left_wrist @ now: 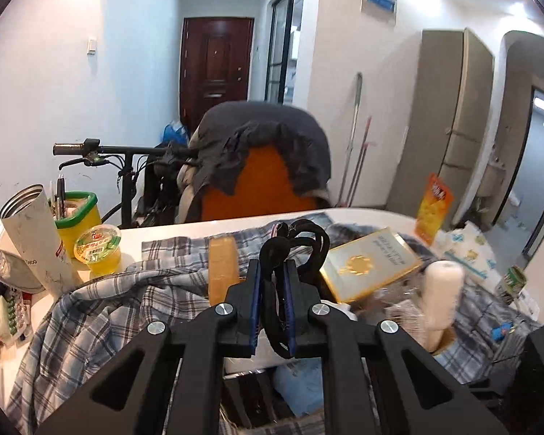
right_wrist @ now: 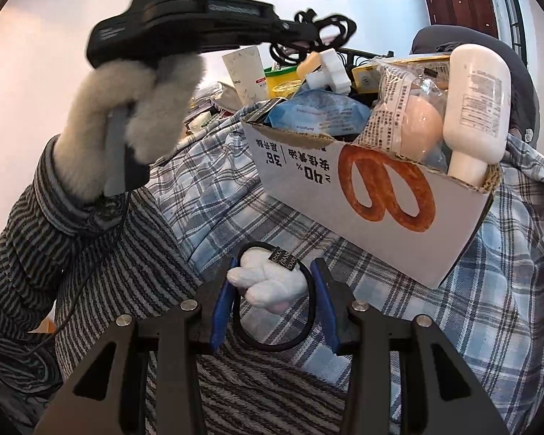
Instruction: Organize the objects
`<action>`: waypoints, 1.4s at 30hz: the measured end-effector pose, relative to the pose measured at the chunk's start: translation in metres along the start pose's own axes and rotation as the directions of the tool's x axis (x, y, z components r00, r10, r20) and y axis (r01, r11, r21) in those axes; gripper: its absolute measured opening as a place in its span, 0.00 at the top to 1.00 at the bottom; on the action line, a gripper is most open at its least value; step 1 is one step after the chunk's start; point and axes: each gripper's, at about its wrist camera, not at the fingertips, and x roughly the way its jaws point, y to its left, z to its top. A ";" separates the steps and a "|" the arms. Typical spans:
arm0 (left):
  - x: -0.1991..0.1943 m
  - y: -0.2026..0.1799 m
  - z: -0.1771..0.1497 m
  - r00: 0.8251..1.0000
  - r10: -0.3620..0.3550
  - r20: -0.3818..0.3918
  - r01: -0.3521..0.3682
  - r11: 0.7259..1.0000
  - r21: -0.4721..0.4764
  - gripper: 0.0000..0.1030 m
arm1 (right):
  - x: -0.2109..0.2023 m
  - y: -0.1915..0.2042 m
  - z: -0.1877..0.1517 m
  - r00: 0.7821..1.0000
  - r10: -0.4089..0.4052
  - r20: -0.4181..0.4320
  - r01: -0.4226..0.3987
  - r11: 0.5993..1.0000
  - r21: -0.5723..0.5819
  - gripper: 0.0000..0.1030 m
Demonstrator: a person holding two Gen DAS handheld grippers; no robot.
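Left wrist view: my left tongs (left_wrist: 273, 272) clench a bundle of black hair ties (left_wrist: 301, 239) above the plaid-covered tabletop (left_wrist: 156, 233). My right tongs (right_wrist: 276, 279) grasp a hair tie with white plush charm (right_wrist: 268, 284) beside the cardboard box (right_wrist: 409, 239).

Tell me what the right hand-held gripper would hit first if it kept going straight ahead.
Probably the cardboard box on the plaid cloth; the right hand-held gripper, holding a hair tie with a white charm, points toward its printed side, though depth is unclear.
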 end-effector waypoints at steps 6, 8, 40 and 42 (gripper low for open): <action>0.016 0.001 -0.004 0.998 0.042 -0.045 -0.041 0.999 0.014 0.84 | 0.004 0.003 0.001 1.000 -0.004 -0.008 0.004 1.000 -0.008 0.60; 0.019 0.001 -0.006 0.997 0.054 -0.053 -0.053 0.998 0.020 0.61 | 0.007 0.003 0.002 1.000 -0.007 -0.008 0.007 1.000 -0.007 0.60; -0.073 0.125 -0.087 0.983 0.074 0.167 -0.017 0.947 -0.321 0.16 | -0.049 0.016 0.027 0.962 -0.064 0.267 0.074 0.997 -0.026 0.60; -0.073 0.120 -0.089 0.983 0.088 0.162 -0.035 0.953 -0.302 0.16 | -0.055 0.020 0.040 0.947 -0.129 0.295 0.143 0.989 -0.026 0.60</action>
